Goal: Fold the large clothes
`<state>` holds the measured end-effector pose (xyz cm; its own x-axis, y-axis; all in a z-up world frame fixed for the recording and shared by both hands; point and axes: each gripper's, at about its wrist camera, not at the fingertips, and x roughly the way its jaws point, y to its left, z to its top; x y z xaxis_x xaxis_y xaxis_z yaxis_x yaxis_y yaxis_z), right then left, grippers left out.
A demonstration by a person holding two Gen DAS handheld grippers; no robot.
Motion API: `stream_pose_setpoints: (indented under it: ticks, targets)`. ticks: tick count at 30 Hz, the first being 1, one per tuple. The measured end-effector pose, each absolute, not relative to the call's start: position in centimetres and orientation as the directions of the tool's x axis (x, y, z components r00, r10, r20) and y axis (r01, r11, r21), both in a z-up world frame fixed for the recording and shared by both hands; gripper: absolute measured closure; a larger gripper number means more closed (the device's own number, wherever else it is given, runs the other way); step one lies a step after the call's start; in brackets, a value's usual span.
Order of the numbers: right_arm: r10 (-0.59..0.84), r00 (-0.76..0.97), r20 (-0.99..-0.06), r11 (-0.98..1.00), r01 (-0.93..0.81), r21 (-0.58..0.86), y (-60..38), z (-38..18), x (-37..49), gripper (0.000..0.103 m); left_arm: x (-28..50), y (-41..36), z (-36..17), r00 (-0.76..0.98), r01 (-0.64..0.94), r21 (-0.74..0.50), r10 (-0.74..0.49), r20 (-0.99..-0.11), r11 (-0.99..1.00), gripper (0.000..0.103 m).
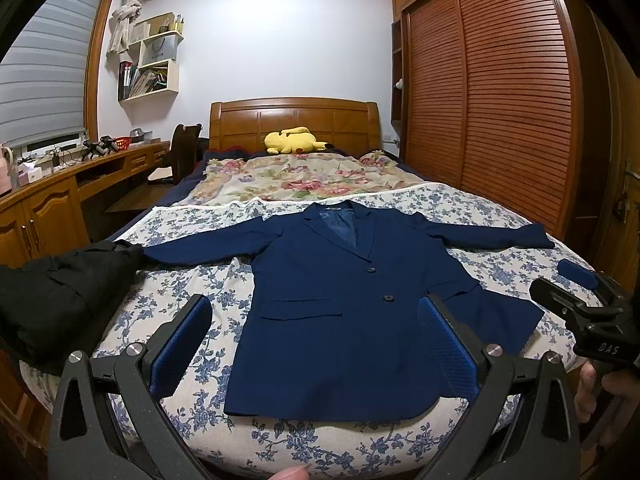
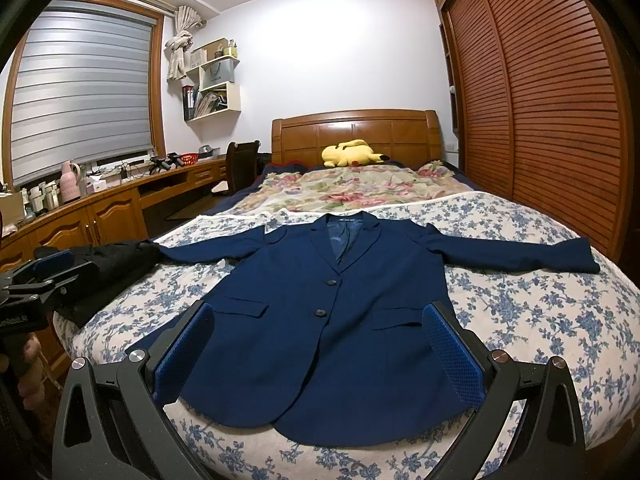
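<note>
A navy blazer [image 1: 340,300] lies flat and face up on the bed, both sleeves spread out sideways and two buttons showing; the right wrist view has the blazer [image 2: 320,320] centred. My left gripper [image 1: 316,308] hovers open over the blazer's lower left part, with nothing between its blue pads. My right gripper [image 2: 320,314] is open above the hem, also holding nothing. The right gripper [image 1: 560,280] shows at the right edge of the left wrist view, and the left gripper [image 2: 76,264] at the left edge of the right wrist view.
A black garment [image 1: 60,292] is bunched at the bed's left edge, touching the blazer's sleeve end. A floral blanket [image 1: 304,180] and yellow plush toy [image 1: 294,140] lie near the headboard. A wooden desk [image 2: 100,208] runs along the left, a slatted wardrobe [image 2: 540,100] along the right.
</note>
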<state>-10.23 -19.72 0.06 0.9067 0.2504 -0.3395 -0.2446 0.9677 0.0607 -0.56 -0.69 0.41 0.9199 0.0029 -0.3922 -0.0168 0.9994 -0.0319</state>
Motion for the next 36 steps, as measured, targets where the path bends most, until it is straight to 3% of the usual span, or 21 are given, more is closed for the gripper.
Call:
stream_pose_setpoints:
  ticks: [36]
  targets:
    - [0.255,0.905,-0.34,0.967,-0.248,0.065,-19.59,0.06,-10.27,0.0,-0.49,-0.83,0.25,0.92,-0.015,-0.033,0.001,-0.393,0.999,0.0]
